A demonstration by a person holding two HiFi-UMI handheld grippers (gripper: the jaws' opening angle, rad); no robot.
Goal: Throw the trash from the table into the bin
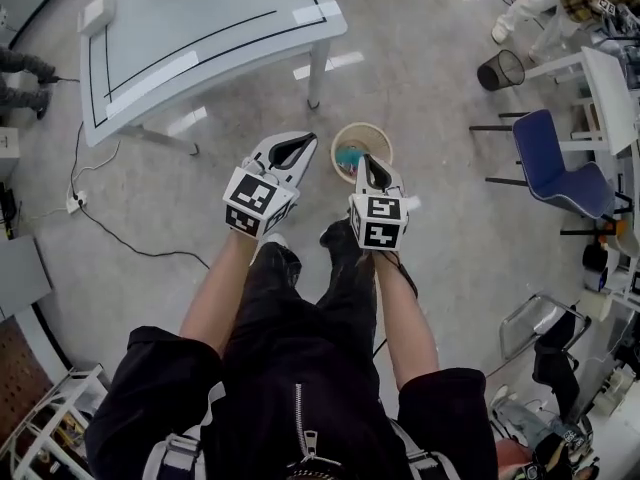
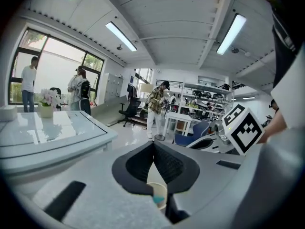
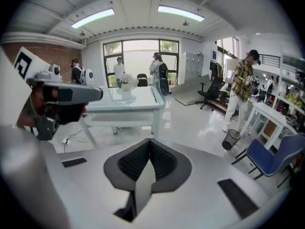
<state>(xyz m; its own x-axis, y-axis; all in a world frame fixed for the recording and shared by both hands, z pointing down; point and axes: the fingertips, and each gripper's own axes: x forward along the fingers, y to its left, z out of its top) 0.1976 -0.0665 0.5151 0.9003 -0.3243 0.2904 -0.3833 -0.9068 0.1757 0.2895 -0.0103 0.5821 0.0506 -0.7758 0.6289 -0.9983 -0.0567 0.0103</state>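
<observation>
A round beige bin (image 1: pixel 337 140) stands on the floor in front of the person's feet, with teal trash (image 1: pixel 348 156) inside. Both grippers hang high above it. My left gripper (image 1: pixel 311 138) is just left of the bin, jaws together with nothing between them. My right gripper (image 1: pixel 368 159) overlaps the bin's right rim and is also shut and empty. In the left gripper view, the bin (image 2: pixel 157 192) shows below the closed jaws of the left gripper (image 2: pixel 153 144). The right gripper (image 3: pixel 150 141) points toward the pale table (image 3: pixel 125 102). The table (image 1: pixel 200 28) lies at the upper left.
A black mesh bin (image 1: pixel 499 69) and a blue chair (image 1: pixel 556 164) stand at the right beside a white desk (image 1: pixel 611 93). A cable and power strip (image 1: pixel 75 203) lie on the floor at the left. Several people stand around the room.
</observation>
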